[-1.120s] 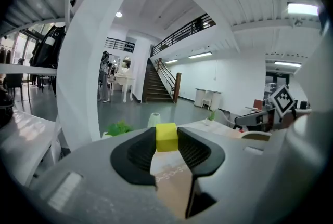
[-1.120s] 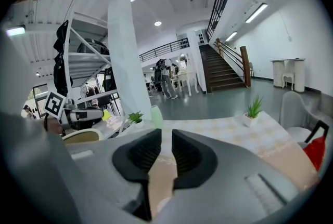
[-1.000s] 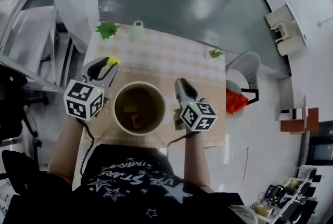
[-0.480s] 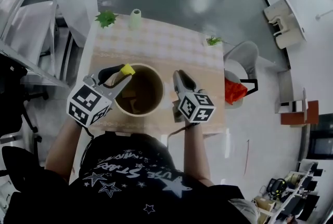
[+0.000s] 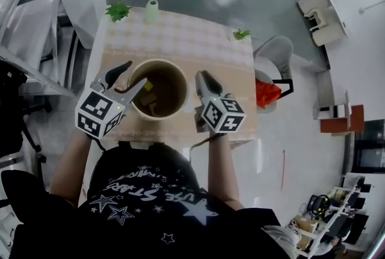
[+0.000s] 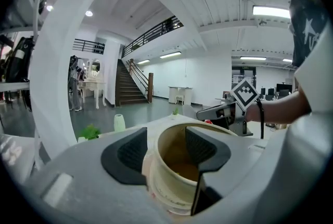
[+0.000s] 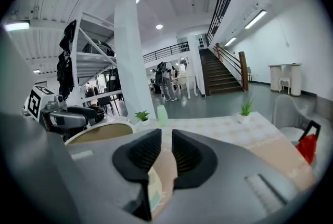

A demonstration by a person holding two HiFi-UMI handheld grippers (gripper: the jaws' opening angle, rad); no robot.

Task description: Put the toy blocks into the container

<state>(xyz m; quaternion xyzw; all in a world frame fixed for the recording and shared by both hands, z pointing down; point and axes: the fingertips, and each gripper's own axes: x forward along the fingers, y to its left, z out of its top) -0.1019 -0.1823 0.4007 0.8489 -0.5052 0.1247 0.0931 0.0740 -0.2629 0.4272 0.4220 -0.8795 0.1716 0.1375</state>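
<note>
The left gripper [image 5: 136,72] hangs over the rim of the cream container [image 5: 160,60]. Its fingers have just been opening and now straddle the rim without gripping it. The yellow block [image 5: 148,85] lies inside among other blocks. The right gripper [image 5: 201,76] hovers just beside the container above the tabletop [image 5: 180,35], its fingers a narrow slit apart and empty.

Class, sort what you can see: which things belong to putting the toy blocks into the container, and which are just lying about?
Part of the job:
container
toy blocks inside it
left gripper
right gripper

Just lying about:
larger potted plant
smaller potted plant
pale green bottle
chair
red bag
</note>
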